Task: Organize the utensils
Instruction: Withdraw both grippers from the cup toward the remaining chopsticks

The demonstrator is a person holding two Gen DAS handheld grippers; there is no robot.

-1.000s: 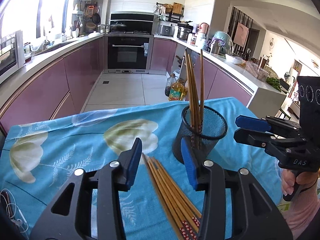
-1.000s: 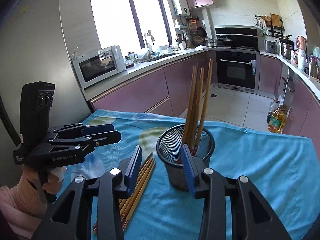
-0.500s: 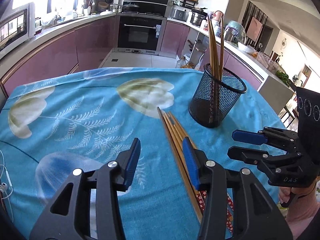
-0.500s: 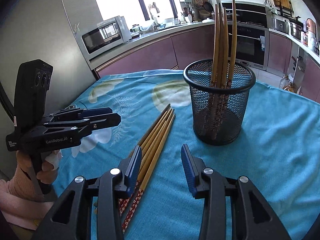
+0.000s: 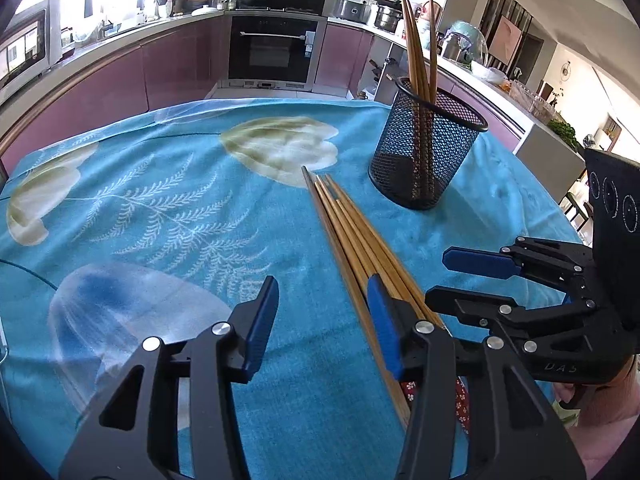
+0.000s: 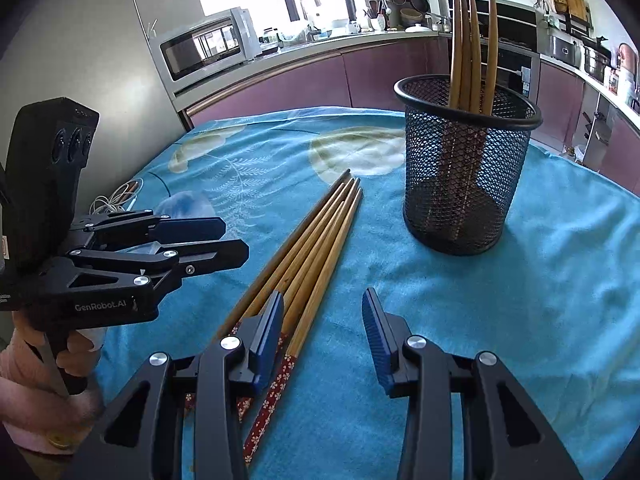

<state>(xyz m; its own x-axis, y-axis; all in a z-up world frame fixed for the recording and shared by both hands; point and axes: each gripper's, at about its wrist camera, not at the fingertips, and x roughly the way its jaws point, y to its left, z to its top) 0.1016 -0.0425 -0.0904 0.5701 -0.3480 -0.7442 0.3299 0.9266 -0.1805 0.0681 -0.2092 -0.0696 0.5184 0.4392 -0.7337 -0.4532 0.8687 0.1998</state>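
Plainly, we had both grippers low over the near end of the bundle of loose brown wooden chopsticks with red flowered handles [image 6: 304, 256], which lay side by side on the blue flower-printed tablecloth [image 5: 160, 208], tips pointing toward the black wire-mesh holder [image 6: 466, 176] at the far right. Four more chopsticks already stood in that holder.

Our left gripper [image 5: 324, 320] had its jaws partly apart and empty, its right blue pad over the near end of the bundle, its left pad over bare cloth. Our right gripper [image 6: 324, 330] was likewise partly open and held nothing, its left pad over the patterned handles.

We judged the risks as follows: the sticks lay tight together, so closing on them could catch several or roll one aside; both tools crowded the same end and could knock each other; a pad pressed low could snag the cloth.

Against the earlier frames, both grippers had come down and nearer the bundle, so the holder sat farther off in both views. Our left jaws had just been opening, with nothing between them; our right jaws had kept the same gap.
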